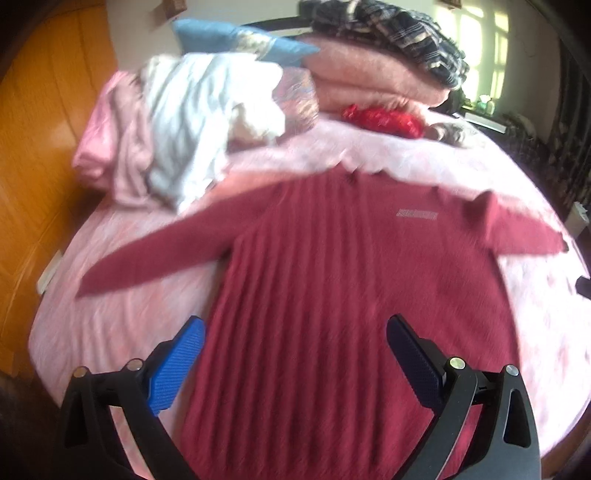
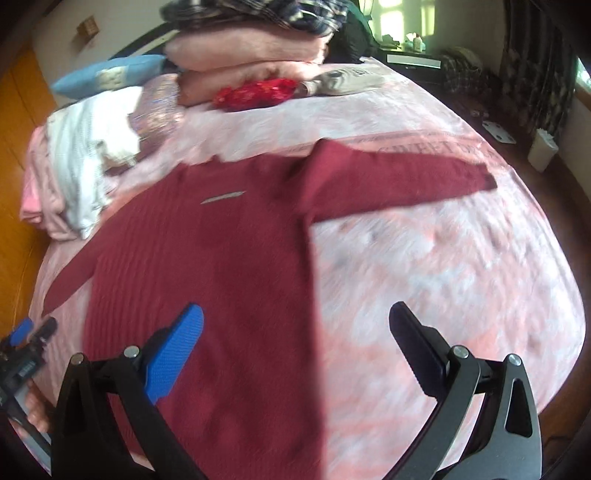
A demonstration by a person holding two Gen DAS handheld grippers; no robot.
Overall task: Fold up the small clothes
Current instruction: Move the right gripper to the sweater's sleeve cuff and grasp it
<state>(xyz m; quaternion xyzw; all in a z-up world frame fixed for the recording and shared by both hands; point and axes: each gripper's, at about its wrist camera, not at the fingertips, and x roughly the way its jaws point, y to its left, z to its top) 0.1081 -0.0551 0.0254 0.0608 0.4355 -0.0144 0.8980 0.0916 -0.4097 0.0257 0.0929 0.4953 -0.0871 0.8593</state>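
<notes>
A dark red ribbed long-sleeved sweater [image 1: 332,266] lies flat on the pink bed cover [image 1: 122,325], both sleeves spread out sideways; it also shows in the right wrist view [image 2: 207,266]. My left gripper [image 1: 295,332] is open and empty, above the sweater's lower left part. My right gripper [image 2: 295,321] is open and empty, above the sweater's lower right edge, one finger over the sweater and one over the cover [image 2: 461,266]. The left gripper [image 2: 31,332] shows at the left edge of the right wrist view.
A heap of white and pink clothes [image 1: 184,122] lies at the back left. Folded pink blankets [image 1: 376,85] with a plaid cloth [image 1: 399,33], a blue pillow [image 1: 236,40] and a red item [image 1: 384,118] sit at the head. Wooden floor [image 1: 33,155] lies left.
</notes>
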